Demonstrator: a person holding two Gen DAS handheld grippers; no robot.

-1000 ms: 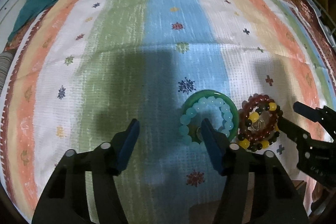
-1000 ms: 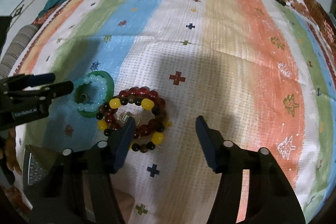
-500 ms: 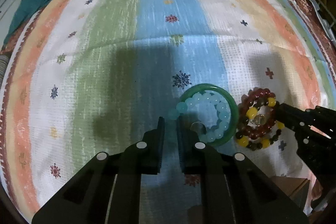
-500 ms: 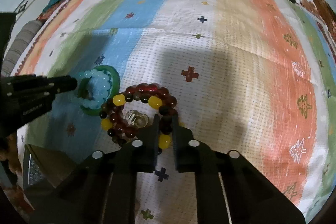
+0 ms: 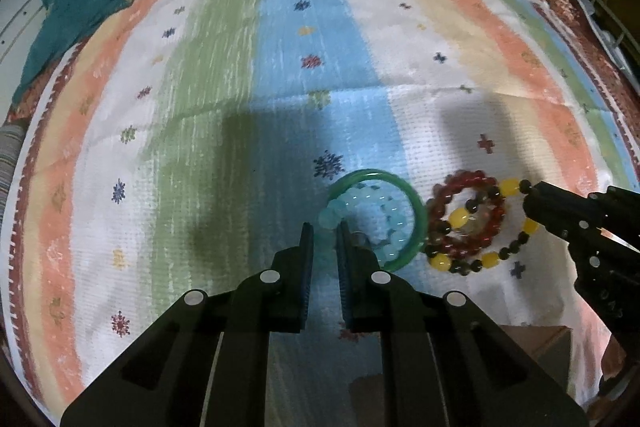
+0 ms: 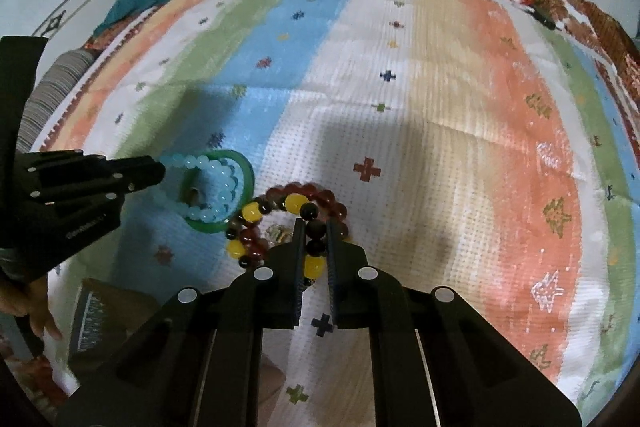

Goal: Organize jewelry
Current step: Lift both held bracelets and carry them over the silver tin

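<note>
On the striped cloth (image 5: 224,75), the left gripper (image 5: 323,239) pinches the pale-blue bead bracelet (image 5: 376,215) and the right gripper (image 6: 314,239) the black-and-yellow bead strand (image 6: 276,227) (both probably light, floppy, slippery; grip across beads).

Dim, cool light falls from above; heavy shadows spread over the striped cloth (image 5: 224,75) just ahead of both tools. Fisheye bending and dark vignette crowd the edges; far cloth slightly smeared.

Striped cloth (image 5: 224,115), green bangle (image 5: 416,215), dark red bracelet (image 5: 452,195), teal cloth (image 5: 84,3)
</note>
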